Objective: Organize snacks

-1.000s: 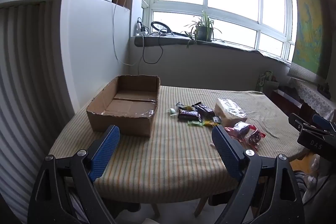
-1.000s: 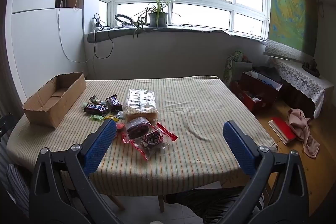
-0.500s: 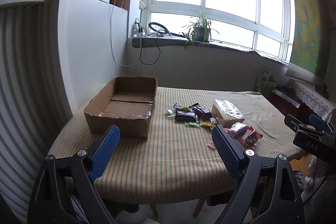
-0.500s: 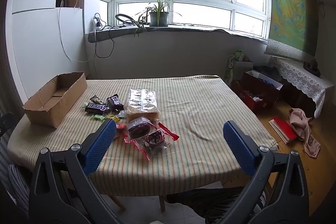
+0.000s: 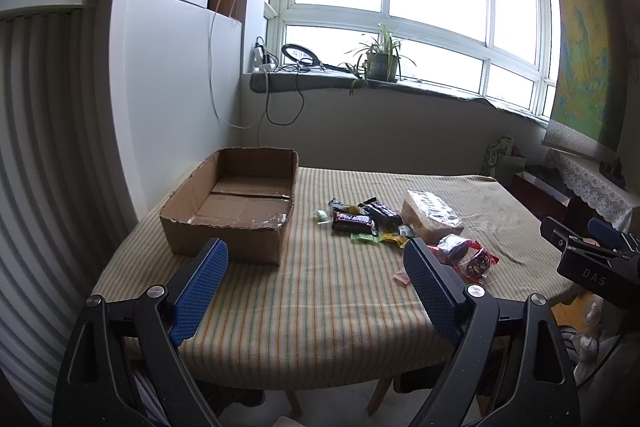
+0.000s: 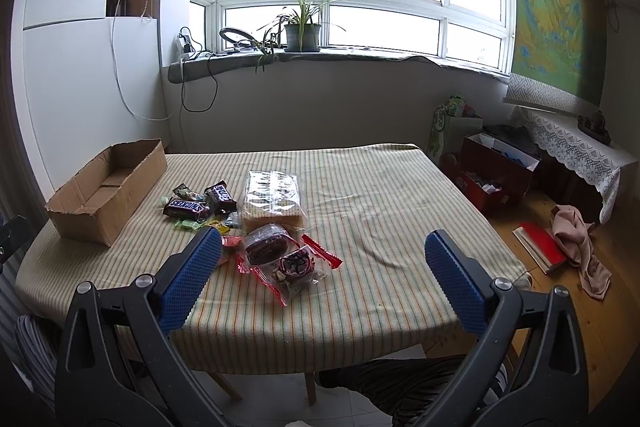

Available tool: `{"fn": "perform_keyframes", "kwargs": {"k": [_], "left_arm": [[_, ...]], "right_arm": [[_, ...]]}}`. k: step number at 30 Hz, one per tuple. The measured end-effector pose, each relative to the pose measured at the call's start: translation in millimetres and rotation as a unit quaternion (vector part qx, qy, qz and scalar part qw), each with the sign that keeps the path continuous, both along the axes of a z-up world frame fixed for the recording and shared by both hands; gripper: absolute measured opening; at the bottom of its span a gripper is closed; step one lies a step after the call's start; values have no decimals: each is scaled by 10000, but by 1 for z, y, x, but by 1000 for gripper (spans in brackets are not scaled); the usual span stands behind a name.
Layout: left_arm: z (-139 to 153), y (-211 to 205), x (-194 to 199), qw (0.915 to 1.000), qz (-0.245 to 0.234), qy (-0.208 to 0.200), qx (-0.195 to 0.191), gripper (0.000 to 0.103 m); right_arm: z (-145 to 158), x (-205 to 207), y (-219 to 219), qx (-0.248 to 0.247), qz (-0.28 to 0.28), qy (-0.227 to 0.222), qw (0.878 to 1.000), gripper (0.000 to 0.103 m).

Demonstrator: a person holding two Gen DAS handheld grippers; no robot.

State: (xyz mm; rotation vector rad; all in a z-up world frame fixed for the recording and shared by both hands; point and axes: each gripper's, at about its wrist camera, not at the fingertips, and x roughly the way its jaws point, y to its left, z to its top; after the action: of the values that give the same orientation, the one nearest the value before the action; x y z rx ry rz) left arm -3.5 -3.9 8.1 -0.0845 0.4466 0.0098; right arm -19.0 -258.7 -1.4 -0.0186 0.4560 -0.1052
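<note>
Toward the left edge of the table [image 6: 360,187], which is covered with a striped cloth, sits an open cardboard box [image 5: 236,211] with nothing visible inside it. Just right of the box, near the middle of the table, the snacks lie in a loose cluster: a Snickers bar [image 6: 185,206] and another dark bar [image 6: 221,195] side by side, small green and yellow sweets [image 6: 202,225] touching their near side, and a clear pack of wafers [image 6: 274,195] just beside them. Closer to the near edge, touching the wafer pack, lie two clear red-edged packets with dark cakes inside [image 6: 280,255].

Both claws hover off the near edge of the table, apart from every snack. Left gripper [image 5: 316,263] stands with its jaws spread wide and nothing between them. Right gripper [image 6: 323,253] likewise has its jaws spread wide and empty; it also shows at the right side of the left wrist view.

A potted plant [image 6: 302,27] stands on the windowsill.
</note>
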Motion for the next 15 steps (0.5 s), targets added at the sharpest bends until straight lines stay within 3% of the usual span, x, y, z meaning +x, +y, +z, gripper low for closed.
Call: {"fn": "perform_keyframes", "kwargs": {"k": [15], "left_arm": [[-2, 2, 0, 10000, -12, 10, -51, 90]], "right_arm": [[-2, -2, 1, 43, 36, -4, 10000, 103]]}}
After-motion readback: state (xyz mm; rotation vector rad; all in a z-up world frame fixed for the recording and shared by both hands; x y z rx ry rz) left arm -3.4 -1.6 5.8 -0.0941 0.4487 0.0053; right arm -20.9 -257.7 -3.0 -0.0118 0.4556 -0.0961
